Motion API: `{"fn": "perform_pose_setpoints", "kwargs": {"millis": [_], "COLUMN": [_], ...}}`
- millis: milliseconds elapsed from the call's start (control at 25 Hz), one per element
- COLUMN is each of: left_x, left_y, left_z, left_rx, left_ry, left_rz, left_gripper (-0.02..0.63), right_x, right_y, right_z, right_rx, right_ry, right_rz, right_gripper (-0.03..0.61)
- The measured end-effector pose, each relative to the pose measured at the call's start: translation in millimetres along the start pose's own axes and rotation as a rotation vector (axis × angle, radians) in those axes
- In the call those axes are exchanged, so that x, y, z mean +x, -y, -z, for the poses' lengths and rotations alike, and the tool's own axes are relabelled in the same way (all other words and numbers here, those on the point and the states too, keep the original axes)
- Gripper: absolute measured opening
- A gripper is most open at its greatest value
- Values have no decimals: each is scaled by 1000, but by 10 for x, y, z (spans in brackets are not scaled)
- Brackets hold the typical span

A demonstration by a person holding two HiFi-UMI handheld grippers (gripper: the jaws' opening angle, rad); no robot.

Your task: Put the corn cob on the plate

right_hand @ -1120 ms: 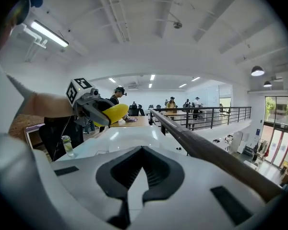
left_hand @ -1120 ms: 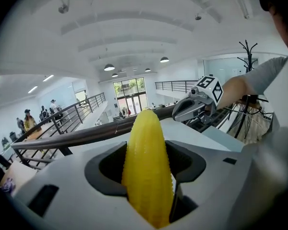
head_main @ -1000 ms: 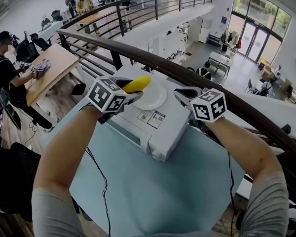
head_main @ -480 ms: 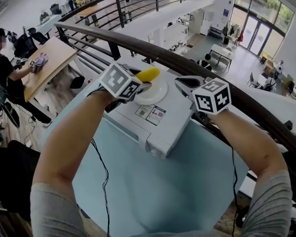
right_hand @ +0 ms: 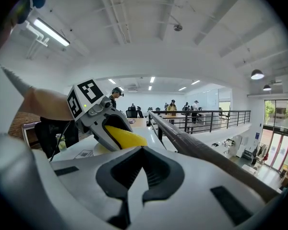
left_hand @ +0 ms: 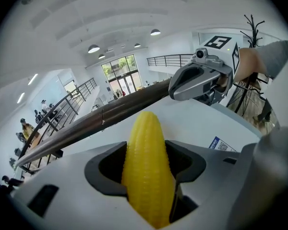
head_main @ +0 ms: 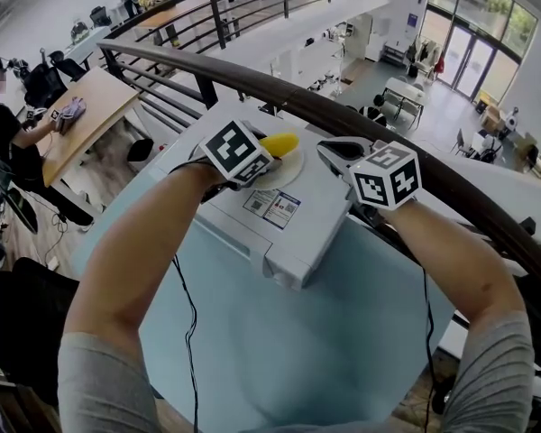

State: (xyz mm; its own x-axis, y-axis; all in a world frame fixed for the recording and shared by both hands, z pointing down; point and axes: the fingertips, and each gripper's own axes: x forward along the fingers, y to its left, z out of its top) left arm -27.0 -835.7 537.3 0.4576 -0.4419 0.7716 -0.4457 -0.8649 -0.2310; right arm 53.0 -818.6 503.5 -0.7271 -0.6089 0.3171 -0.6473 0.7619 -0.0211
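Down and inward since a second ago: left gripper has tipped steeper and sunk toward the plate, carrying the corn cob with it. Right gripper has kept its place.

Left fingers: pinching the corn cob. Left gripper view shows the yellow cob upright between both pads, pressed on each side, tip sticking out well past them.

Corn cob, head view: low over the plate, above its 10 o'clock part, tip aimed toward 2 o'clock. Cannot tell whether it touches the plate yet.

Plate: white, round, on top of a white box, near the box's 12 o'clock end. Printed label lies on the box just at the plate's 6 o'clock.

Right fingers: pressed together, nothing between them. Right gripper view shows the two pads meeting along a thin line. The gripper hangs at the plate's 3 o'clock, near the rim but apart from it, over the box's edge. From that view I see my left gripper at 10 o'clock with the yellow cob in its mouth.

Box rests on a pale blue table. Dark handrail runs past from 10 o'clock to 4 o'clock, just beyond the box. A person sits at a wooden desk at far 9 o'clock, on the floor below.
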Motion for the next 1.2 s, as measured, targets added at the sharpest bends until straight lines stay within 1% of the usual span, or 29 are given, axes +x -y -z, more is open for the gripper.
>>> {"fn": "perform_pose_setpoints", "kwargs": {"millis": [200, 840, 1040, 1160, 1200], "left_x": [44, 6, 6, 14, 13], "left_y": [4, 3, -34, -5, 15], "left_z": [0, -34, -17, -28, -35], "left_rx": [1, -6, -31, -46, -47], "left_ry": [3, 18, 32, 42, 43], "left_rz": [15, -10, -21, -3, 4], "left_gripper": [255, 258, 276, 321, 327], "right_x": [3, -23, -22, -38, -50], "right_y": [18, 5, 1, 12, 18], "right_z": [18, -7, -1, -5, -14], "right_rx": [-2, -3, -2, -5, -6], "right_ry": [10, 8, 9, 9, 10], "right_rz": [2, 6, 5, 9, 12], "right_gripper": [17, 17, 17, 17, 17]}}
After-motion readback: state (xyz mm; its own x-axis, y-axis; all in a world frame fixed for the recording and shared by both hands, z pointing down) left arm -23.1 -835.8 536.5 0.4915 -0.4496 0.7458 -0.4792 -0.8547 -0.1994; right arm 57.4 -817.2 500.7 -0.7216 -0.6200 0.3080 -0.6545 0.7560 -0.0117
